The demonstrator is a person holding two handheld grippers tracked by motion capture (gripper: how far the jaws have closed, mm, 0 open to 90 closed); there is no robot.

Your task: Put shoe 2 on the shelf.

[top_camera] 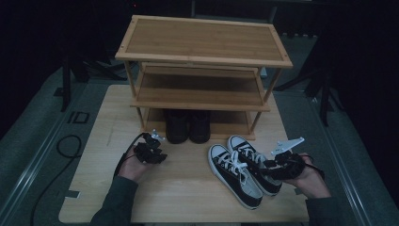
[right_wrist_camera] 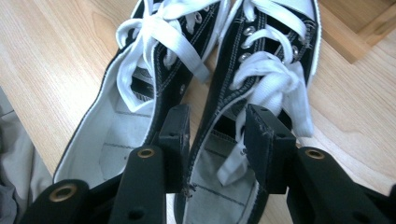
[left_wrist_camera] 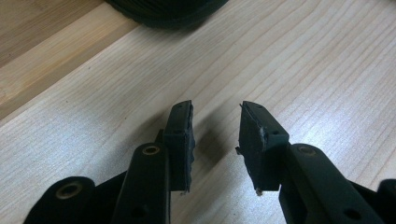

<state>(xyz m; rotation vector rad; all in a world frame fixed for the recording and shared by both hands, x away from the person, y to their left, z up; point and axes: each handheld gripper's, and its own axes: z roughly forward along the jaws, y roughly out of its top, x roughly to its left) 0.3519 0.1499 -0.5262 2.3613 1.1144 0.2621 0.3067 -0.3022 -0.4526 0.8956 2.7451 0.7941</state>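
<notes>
A pair of black sneakers with white laces and toe caps lies on the wooden table, right of centre: one sneaker (top_camera: 234, 178) nearer me, the other sneaker (top_camera: 248, 155) beside it. My right gripper (top_camera: 262, 168) reaches in from the right over their heels. In the right gripper view the right gripper (right_wrist_camera: 217, 112) is open. One jaw is at the left sneaker's (right_wrist_camera: 116, 116) inner wall and the other over the right sneaker's (right_wrist_camera: 266, 51) opening, and the pads do not press. My left gripper (top_camera: 151, 149) (left_wrist_camera: 215, 107) is open just above bare table, nothing between its jaws.
A three-tier bamboo shoe rack (top_camera: 202, 40) stands at the table's far side, with a pair of black shoes (top_camera: 188, 125) on its bottom shelf. The toe of one black shoe (left_wrist_camera: 168, 9) lies just ahead of the left jaws. Cables trail off the table's left edge.
</notes>
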